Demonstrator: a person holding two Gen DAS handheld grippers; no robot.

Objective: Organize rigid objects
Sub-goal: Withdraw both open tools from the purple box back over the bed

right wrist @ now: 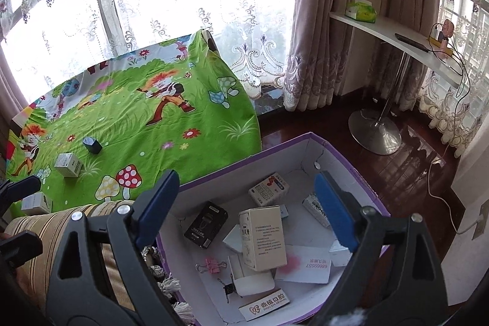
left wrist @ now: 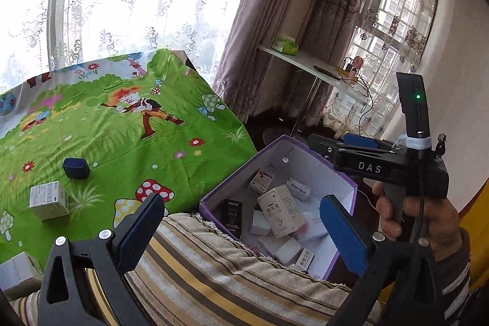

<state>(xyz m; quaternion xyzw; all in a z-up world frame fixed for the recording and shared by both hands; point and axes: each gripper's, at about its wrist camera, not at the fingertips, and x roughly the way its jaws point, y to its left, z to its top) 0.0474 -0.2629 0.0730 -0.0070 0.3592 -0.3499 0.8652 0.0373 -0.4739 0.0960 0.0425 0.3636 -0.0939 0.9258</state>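
My right tool [right wrist: 244, 210] hangs wide open and empty over the purple cardboard box with white inside [right wrist: 351, 170], where a tall cream carton [right wrist: 264, 237] lies among other small packs. I judge this drop step as finished. My left tool [left wrist: 241, 231] is also wide open and holds nothing. The next move calls for a reach to the green cartoon-printed cloth [left wrist: 128, 142] on the tabletop, where a dark blue small case [left wrist: 76, 168] and a white medicine carton [left wrist: 49, 199] wait, well apart from both tools.
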